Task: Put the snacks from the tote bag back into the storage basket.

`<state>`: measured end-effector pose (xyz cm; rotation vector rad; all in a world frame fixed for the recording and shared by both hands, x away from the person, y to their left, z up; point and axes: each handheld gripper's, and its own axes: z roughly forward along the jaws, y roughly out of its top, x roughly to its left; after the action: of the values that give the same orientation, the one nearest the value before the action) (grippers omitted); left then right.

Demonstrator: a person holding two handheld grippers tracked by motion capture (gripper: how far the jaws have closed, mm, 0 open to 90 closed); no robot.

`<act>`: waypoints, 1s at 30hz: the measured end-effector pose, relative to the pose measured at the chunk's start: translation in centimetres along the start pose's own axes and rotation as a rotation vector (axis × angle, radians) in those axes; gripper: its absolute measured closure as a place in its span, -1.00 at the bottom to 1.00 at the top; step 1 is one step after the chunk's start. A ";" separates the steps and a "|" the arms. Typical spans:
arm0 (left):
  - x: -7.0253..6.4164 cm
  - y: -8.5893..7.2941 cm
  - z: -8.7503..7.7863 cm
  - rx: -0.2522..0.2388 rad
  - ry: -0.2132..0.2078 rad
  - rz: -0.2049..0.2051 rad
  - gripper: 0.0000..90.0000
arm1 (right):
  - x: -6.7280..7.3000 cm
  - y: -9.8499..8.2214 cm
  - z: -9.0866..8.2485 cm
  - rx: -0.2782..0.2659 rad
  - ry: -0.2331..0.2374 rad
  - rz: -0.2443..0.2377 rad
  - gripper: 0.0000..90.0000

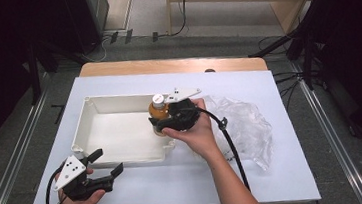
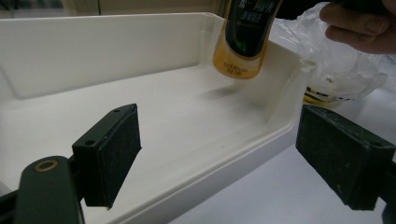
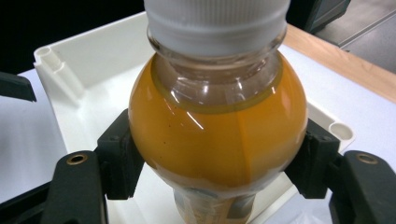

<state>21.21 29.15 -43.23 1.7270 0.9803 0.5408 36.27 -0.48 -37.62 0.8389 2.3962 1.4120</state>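
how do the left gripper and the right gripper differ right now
The right gripper is shut on the orange drink bottle and holds it clear of the floor of the white tray; the left gripper holds nothing, jaws open. The right gripper is over the tray's right end; the left gripper sits low by the tray's near wall, which runs between its jaws untouched. Both have black padded jaws and a trailing cable.

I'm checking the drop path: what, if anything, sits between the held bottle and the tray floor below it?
Nothing visible does. The right gripper holds the bottle hanging above the white tray, inside its corner, and the floor beneath it is bare. The plastic bag lies outside the wall.
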 end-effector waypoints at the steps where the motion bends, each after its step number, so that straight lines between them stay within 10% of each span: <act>1: 0.0 0.0 0.0 0.000 0.001 0.000 -0.69 | 0.0 -0.3 0.3 0.005 -0.001 0.002 -0.30; 30: 0.0 -0.1 0.1 0.002 0.000 -0.004 -0.69 | -1.0 -2.3 2.2 0.071 0.018 0.038 -0.32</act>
<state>21.26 29.15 -43.31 1.7263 0.9848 0.5373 37.26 -0.32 -40.79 0.8979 2.4692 1.3608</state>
